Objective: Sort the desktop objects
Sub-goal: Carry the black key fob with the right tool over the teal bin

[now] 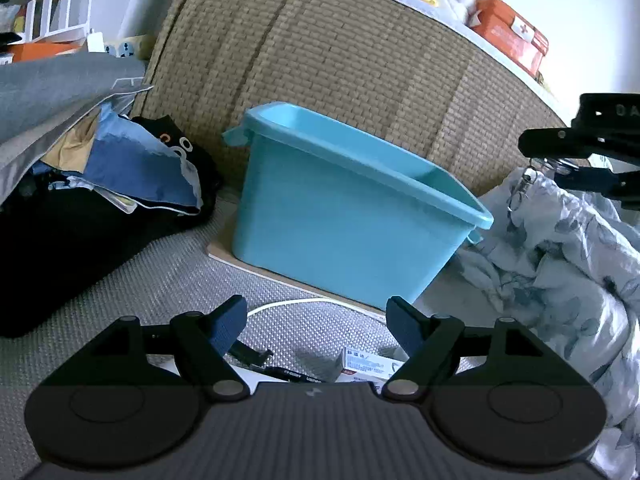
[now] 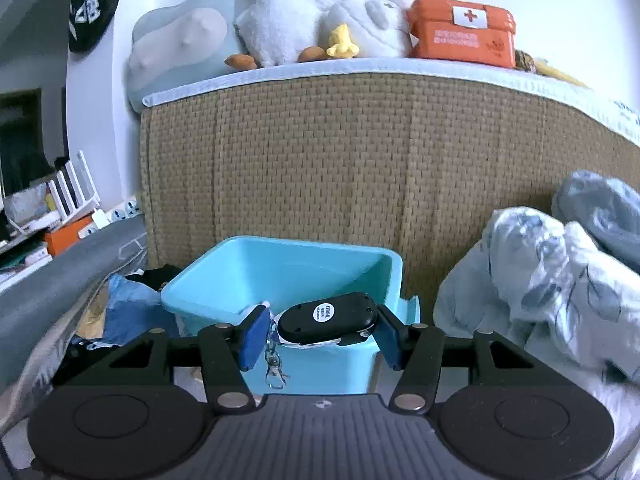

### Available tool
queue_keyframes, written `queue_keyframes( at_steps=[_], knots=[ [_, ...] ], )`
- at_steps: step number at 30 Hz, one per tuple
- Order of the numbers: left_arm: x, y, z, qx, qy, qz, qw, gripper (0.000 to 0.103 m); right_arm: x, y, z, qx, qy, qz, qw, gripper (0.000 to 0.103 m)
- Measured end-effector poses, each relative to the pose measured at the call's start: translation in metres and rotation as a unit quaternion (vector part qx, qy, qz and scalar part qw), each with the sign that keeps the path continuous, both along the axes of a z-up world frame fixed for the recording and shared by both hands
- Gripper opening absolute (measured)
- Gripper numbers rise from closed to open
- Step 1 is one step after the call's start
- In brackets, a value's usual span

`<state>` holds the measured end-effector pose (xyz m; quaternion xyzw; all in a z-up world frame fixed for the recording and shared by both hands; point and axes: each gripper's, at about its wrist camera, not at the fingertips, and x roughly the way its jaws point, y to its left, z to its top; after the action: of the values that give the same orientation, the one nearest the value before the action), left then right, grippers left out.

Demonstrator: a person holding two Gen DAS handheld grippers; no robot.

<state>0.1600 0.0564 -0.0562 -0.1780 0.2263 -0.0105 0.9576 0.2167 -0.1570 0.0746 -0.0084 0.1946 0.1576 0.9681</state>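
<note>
Right gripper [image 2: 320,330]: closed around a black key fob [image 2: 328,316], which is pinched between the two blue pads [image 2: 254,338]; it is also seen from the left wrist view at the right edge [image 1: 576,160].
Key fob: a black, rounded oval body with a round white sticker on top is shown, lying crosswise between the pads and slightly tilted; a silver rim is visible along its lower edge.
Key clip [image 2: 274,368]: a small metal chain and clasp are seen hanging from the fob's left end, beside the left pad.
Key fob position: it is held above the near rim of the blue plastic bin [image 2: 280,276], in front of the bin's open interior.
Left gripper [image 1: 316,326]: the pads are spread wide apart and nothing is held between them.
Below the left gripper: a black pen [image 1: 288,374] and a small printed box [image 1: 370,366] are seen on the grey woven surface [image 1: 168,280].
Blue plastic bin [image 1: 348,216]: it is set on a thin board against a woven headboard [image 1: 340,52]; a floral quilt [image 1: 560,256] is bunched just to its right.
</note>
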Motion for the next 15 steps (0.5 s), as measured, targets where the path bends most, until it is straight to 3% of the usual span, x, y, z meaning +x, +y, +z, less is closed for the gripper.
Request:
queue_keyframes(
  at_steps=[15],
  knots=[
    [0.004, 0.003, -0.003, -0.026, 0.008, -0.001, 0.9996, 0.08, 0.05, 0.018, 0.033, 0.004, 0.001, -0.003, 1.0, 0.06]
  ],
)
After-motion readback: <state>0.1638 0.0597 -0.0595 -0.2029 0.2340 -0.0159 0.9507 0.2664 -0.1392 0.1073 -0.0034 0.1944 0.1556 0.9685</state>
